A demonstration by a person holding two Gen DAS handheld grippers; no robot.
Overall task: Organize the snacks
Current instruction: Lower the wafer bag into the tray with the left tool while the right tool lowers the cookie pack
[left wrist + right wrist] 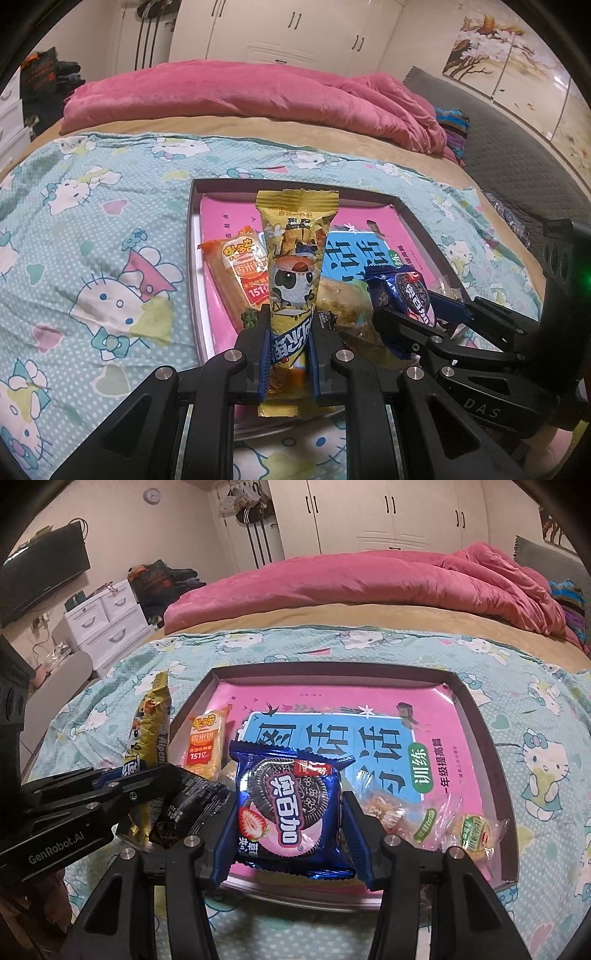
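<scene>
My left gripper (290,321) is shut on a tall yellow snack pack (291,258) with a panda picture, held upright over the near-left part of the grey tray (192,258). My right gripper (291,805) is shut on a blue cookie pack (288,805) with a strawberry picture, just above the tray's (484,723) front edge. In the right wrist view the left gripper (122,773) and its yellow pack (151,731) stand at the left. In the left wrist view the right gripper (410,317) and the blue pack (402,291) are at the right.
The tray is lined with a pink and blue booklet (369,709) and lies on a cartoon-cat sheet (92,229). In it are an orange cracker pack (205,746), a black wrapper (192,801) and clear-wrapped snacks (474,834). A pink quilt (240,92) is heaped behind.
</scene>
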